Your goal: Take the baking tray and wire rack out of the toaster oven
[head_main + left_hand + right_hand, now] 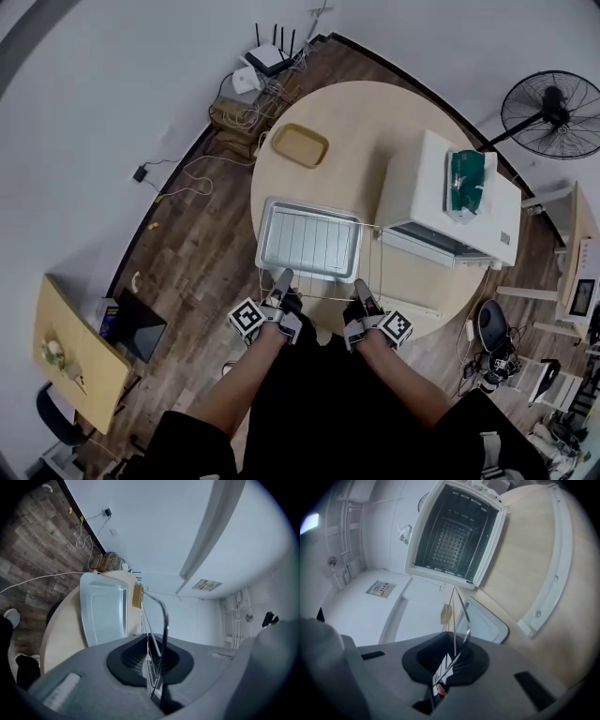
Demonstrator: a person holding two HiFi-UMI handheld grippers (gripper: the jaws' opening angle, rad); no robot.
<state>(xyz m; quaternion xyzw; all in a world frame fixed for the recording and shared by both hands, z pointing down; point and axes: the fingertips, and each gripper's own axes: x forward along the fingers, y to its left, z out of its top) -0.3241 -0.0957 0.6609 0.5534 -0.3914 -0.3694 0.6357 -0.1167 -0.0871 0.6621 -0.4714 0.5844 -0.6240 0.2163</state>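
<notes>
I am clamping the left hand-held gripper (280, 276) and right hand-held gripper (361, 285) fully onto the near edge of the wire rack (165, 615), holding it over the baking tray (309, 239) on the table (375, 122), judging it light, stiff and slippery.

Round table (366, 131) carries toaster oven (431, 187), baking tray (309, 239), yellow dish (300, 145).
</notes>
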